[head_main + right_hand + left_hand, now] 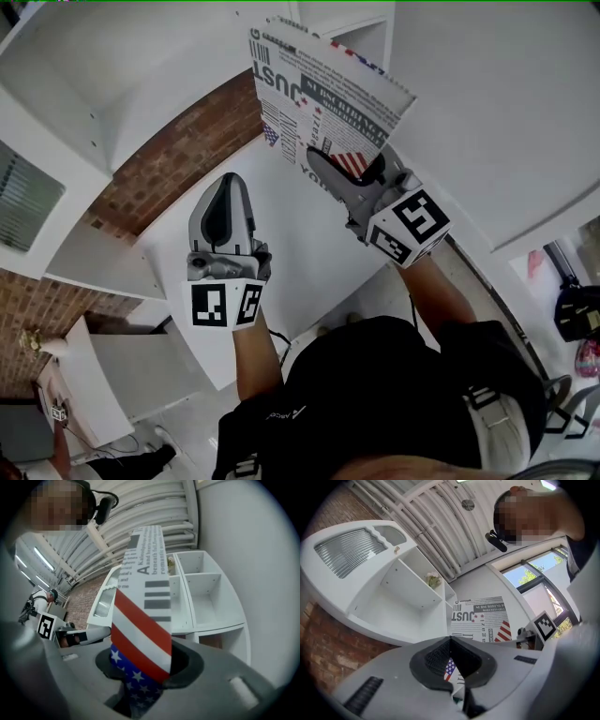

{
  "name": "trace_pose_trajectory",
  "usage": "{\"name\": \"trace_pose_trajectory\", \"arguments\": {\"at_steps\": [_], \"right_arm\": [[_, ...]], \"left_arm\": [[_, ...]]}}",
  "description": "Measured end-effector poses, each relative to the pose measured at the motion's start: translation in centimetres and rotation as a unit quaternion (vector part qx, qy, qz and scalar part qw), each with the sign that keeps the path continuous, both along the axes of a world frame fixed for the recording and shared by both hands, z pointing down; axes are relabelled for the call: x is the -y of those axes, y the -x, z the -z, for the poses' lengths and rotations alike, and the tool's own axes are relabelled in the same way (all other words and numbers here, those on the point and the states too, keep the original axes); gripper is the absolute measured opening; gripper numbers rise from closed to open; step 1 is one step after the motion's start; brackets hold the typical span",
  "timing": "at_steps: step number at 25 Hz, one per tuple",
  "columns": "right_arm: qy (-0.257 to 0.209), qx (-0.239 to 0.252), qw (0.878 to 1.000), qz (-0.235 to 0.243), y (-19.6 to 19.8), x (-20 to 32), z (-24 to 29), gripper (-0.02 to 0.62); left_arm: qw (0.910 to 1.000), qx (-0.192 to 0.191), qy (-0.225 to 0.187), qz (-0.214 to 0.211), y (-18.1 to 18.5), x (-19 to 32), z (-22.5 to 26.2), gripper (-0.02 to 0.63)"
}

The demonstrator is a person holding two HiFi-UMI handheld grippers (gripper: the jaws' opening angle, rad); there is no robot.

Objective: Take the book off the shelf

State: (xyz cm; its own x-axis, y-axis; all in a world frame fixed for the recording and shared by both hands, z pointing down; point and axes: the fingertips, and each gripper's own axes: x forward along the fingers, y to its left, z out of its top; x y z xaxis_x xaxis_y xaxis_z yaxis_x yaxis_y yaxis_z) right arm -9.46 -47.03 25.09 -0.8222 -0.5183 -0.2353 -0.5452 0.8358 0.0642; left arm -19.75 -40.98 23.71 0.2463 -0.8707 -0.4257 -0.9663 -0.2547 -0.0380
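The book (328, 84) has a black-and-white printed cover with "JUST" on it and an American flag. My right gripper (328, 164) is shut on the book's lower edge and holds it up in the air in front of the white shelf unit (94, 84). In the right gripper view the book (145, 602) rises from between the jaws, past the shelf's compartments (201, 592). My left gripper (225, 192) hangs to the left of the book, apart from it. Its jaws meet at the tips with nothing in them (450, 641). Beyond them the book's cover (480, 618) shows.
A brick wall (178, 159) runs behind and beside the shelf. A small dried plant (432, 579) sits in one upper compartment. A white wall panel (506, 112) stands at the right. Bags (577, 328) lie on the floor at far right.
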Motion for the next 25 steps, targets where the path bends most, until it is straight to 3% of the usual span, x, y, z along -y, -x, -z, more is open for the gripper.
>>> {"name": "trace_pose_trajectory", "arguments": {"at_steps": [8,25], "right_arm": [[-0.002,-0.007,1.0,-0.001,-0.4,-0.8,-4.7,0.158],[0.012,-0.018,1.0,0.001,-0.2,0.5,-5.4,0.158]], "left_arm": [[0.9999,0.01,0.006,0.005,-0.6,0.0,-2.2,-0.003],[0.9996,0.019,0.017,0.011,-0.8,1.1,-2.4,-0.003]]}}
